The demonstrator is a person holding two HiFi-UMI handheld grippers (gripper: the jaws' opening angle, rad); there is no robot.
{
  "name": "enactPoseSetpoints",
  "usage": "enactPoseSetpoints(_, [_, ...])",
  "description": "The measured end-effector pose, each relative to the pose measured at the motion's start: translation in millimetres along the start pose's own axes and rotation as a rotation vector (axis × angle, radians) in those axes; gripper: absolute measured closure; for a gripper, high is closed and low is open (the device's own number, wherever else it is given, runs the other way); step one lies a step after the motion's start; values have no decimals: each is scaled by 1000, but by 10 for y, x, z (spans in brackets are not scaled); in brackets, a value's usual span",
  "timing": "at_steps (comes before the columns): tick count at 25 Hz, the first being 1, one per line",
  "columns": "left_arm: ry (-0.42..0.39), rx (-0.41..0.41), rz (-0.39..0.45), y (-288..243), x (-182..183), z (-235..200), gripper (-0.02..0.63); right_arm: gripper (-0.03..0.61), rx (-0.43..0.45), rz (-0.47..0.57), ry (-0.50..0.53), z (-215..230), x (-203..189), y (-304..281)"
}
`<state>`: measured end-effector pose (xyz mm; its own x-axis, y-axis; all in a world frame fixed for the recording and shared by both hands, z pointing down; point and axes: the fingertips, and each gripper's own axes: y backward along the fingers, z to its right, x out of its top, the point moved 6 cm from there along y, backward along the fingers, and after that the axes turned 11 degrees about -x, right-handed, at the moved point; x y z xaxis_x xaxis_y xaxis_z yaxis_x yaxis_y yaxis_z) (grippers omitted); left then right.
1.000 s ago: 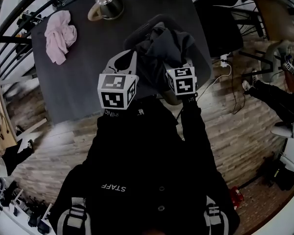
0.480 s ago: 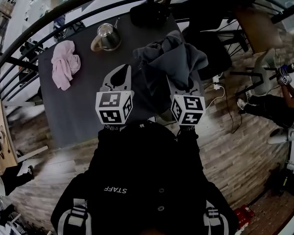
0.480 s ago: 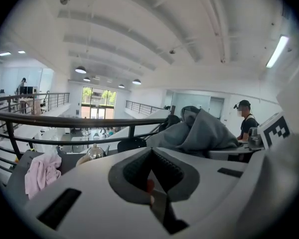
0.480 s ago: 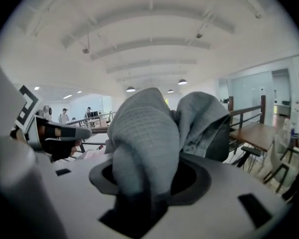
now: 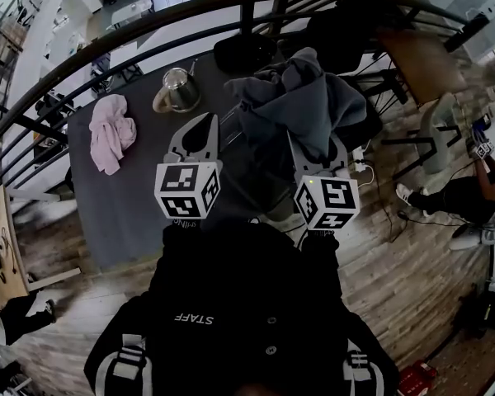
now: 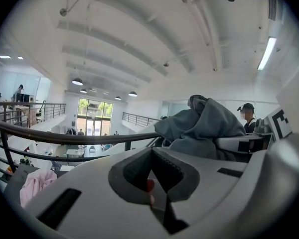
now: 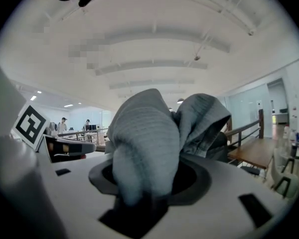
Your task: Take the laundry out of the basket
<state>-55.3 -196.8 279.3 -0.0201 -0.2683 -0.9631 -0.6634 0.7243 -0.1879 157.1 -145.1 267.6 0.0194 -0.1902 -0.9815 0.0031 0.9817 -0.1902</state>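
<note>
Cloth fills the right claw (image 7: pixel 144 183), whose jaws are clamped on a fold of the grey garment (image 5: pixel 301 97), held up above the table (image 5: pixel 140 205). The left claw (image 5: pixel 200 122) has its jaws together and holds nothing. The garment looks soft, limp and bulky, so it will likely sag; a thick bunched fold grips best. Farther left lies a pink cloth (image 5: pixel 111 134).

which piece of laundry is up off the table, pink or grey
The grey garment: it hangs clamped in the right gripper, while the pink cloth lies crumpled on the table.
</note>
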Motion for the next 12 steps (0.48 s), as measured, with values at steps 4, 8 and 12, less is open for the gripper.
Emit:
enactPoseSetpoints(4, [-20, 3, 26, -6, 101, 26, 612, 350, -16, 64, -25, 48, 159, 79])
enactPoseSetpoints(8, [-37, -2, 40, -12, 164, 64, 612, 348, -28, 136, -60, 112, 268, 141])
enactPoseSetpoints(12, [-46, -10, 40, -25, 181, 102, 612, 348, -42, 163, -72, 138, 328, 172])
